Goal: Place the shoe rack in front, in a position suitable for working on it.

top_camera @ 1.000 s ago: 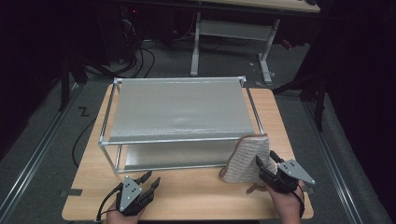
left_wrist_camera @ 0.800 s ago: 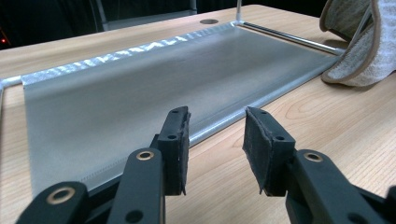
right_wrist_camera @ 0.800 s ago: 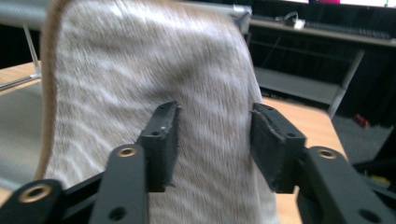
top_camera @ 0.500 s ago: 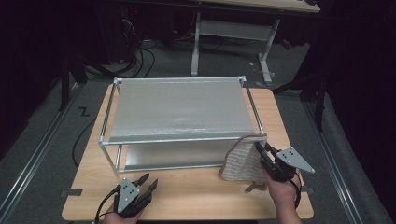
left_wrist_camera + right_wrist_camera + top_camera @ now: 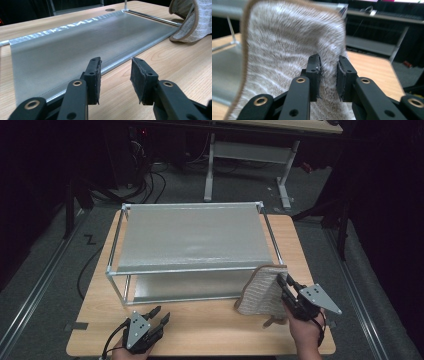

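Note:
A beige towel [image 5: 258,290] with pale stripes stands draped at the front right corner of a metal rack [image 5: 192,270]. My right gripper [image 5: 283,283] is shut on its right edge and holds it up off the table. In the right gripper view the towel [image 5: 287,45] bulges between the jaws of the right gripper [image 5: 328,68]. My left gripper [image 5: 160,315] rests open at the front left of the table, with nothing between its jaws. In the left gripper view that left gripper [image 5: 115,72] faces the rack's lower shelf [image 5: 75,47], and the towel [image 5: 197,22] is at the far right.
The rack has a grey fabric top shelf [image 5: 195,237] and a lower shelf [image 5: 185,290] close to the wooden table [image 5: 210,330]. Thin metal posts stand at its corners. Behind the table are a desk frame [image 5: 250,150] and cables on the floor.
My right gripper has shifted slightly at the rack's front right corner with the towel in it. The left gripper has barely moved.

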